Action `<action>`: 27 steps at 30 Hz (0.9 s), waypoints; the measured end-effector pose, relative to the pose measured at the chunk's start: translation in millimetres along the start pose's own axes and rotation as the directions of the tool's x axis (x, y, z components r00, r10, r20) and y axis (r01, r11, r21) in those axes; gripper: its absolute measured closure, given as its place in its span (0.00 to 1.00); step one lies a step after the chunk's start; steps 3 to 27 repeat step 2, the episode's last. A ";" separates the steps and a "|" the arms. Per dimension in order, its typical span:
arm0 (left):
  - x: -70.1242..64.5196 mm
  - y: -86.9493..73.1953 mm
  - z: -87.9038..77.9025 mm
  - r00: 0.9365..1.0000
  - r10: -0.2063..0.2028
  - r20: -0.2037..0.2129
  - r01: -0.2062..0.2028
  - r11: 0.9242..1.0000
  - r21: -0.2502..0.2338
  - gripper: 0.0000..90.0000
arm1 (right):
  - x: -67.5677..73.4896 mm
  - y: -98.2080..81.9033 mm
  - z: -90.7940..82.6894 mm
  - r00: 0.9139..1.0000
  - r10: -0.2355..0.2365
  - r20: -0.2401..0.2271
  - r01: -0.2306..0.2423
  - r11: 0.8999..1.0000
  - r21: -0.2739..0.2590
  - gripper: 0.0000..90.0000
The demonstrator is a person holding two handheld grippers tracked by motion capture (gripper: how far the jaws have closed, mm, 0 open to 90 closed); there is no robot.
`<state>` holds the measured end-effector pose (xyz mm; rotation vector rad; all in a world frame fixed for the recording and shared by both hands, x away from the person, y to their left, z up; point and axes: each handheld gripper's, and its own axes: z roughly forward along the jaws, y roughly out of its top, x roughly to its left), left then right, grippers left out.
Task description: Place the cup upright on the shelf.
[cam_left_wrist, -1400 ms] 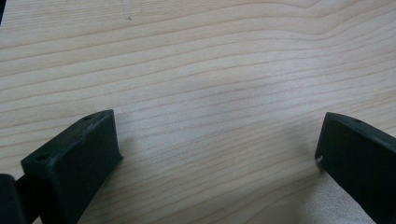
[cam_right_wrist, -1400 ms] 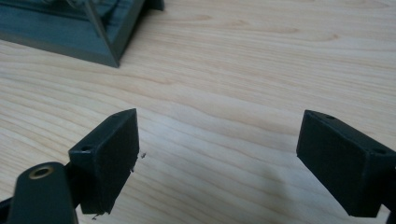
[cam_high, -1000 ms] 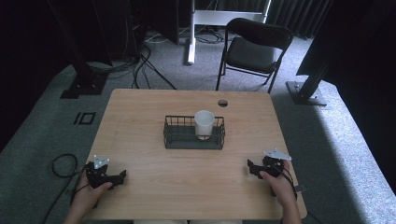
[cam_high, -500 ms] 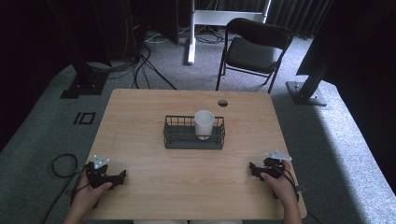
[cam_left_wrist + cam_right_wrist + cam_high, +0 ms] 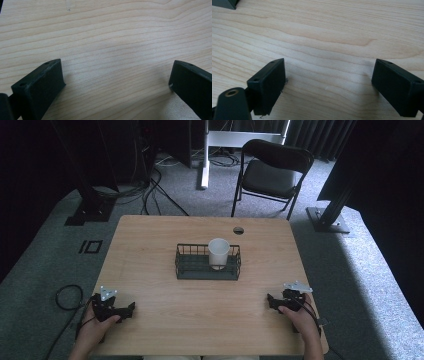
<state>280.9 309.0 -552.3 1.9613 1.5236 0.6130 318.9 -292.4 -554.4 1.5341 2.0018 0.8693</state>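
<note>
A white cup (image 5: 218,252) stands upright inside a black wire basket (image 5: 186,266) at the middle of the wooden table (image 5: 200,320). My left gripper (image 5: 131,309) rests on the table near the front left corner, held in a hand, jaws wide apart over bare wood (image 5: 115,72). My right gripper (image 5: 270,300) sits near the front right edge, also held in a hand, its jaws spread over bare wood (image 5: 328,75). Both grippers are well clear of the basket and hold nothing.
A round cable hole (image 5: 238,230) is set in the table's back edge. Behind the table stands a black folding chair (image 5: 272,172). Cables (image 5: 67,295) trail on the grey carpet at the left. Black stand feet (image 5: 327,217) flank the table.
The right gripper has shifted slightly toward the front edge of the table. The left gripper, cup and basket have stayed put.
</note>
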 end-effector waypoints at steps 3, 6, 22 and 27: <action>0.0 0.0 0.0 1.000 0.000 0.000 0.000 1.000 0.000 0.00 | 0.0 0.0 0.0 1.000 0.000 0.000 0.000 1.000 0.000 0.13; 0.0 0.0 0.0 1.000 0.000 0.000 0.000 1.000 0.000 0.00 | 0.0 0.0 0.0 1.000 0.000 0.000 0.000 1.000 0.000 0.13; 0.0 0.0 0.0 1.000 0.000 0.000 0.000 1.000 0.000 0.00 | 0.0 0.0 0.0 1.000 0.000 0.000 0.000 1.000 0.000 0.13; 0.0 0.0 0.0 1.000 0.000 0.000 0.000 1.000 0.000 0.00 | 0.0 0.0 0.0 1.000 0.000 0.000 0.000 1.000 0.000 0.13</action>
